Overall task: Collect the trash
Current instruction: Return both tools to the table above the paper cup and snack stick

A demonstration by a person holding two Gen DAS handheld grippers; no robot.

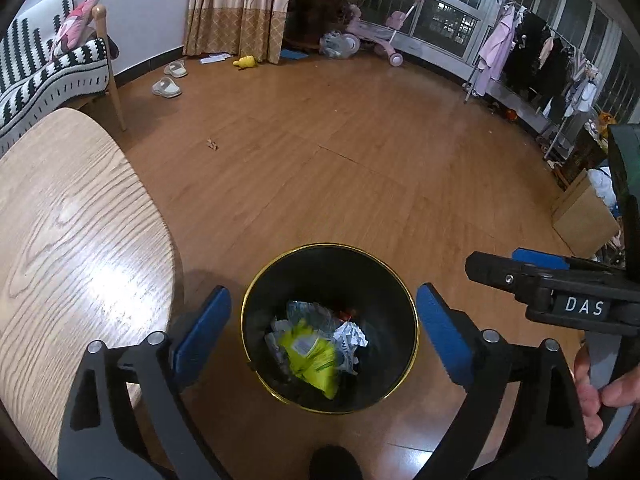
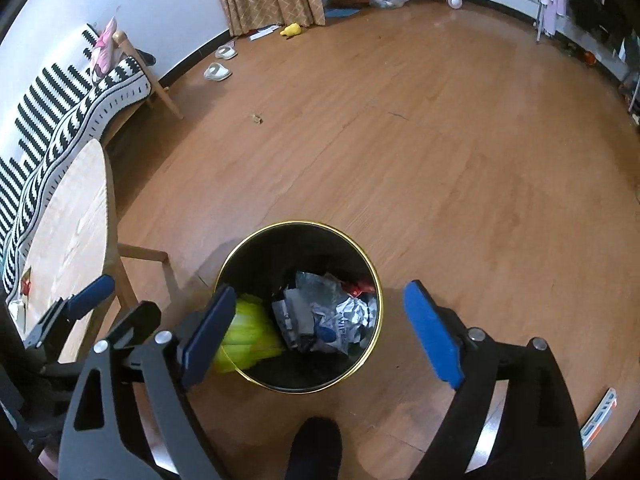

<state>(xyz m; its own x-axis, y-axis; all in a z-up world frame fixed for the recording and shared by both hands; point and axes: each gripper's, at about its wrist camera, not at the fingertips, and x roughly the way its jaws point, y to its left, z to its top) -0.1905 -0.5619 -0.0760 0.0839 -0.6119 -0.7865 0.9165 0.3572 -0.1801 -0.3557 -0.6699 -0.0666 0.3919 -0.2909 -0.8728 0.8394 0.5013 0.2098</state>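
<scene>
A black trash bin (image 1: pixel 256 304) with a gold rim stands on the wooden floor, also low in the right wrist view as the bin (image 2: pixel 248 260). Inside lie a yellow wrapper (image 1: pixel 312 354), crumpled white paper (image 1: pixel 350 336) and silvery packaging (image 2: pixel 320 292); the yellow wrapper (image 2: pixel 248 332) shows again in the right wrist view. My left gripper (image 1: pixel 324 328) hangs above the bin, open, nothing between its blue pads. My right gripper (image 2: pixel 320 332) is also open and empty above the bin. In the left wrist view the right gripper (image 1: pixel 520 264) enters from the right, a hand (image 1: pixel 596 400) holding it.
A round wooden table (image 1: pixel 68 240) stands left of the bin, a sofa with a striped throw (image 2: pixel 60 120) behind it. A small scrap (image 1: pixel 212 144) lies on the floor farther off. Slippers (image 1: pixel 166 88), a yellow toy (image 1: pixel 246 62) and a clothes rack (image 1: pixel 540 52) line the far wall.
</scene>
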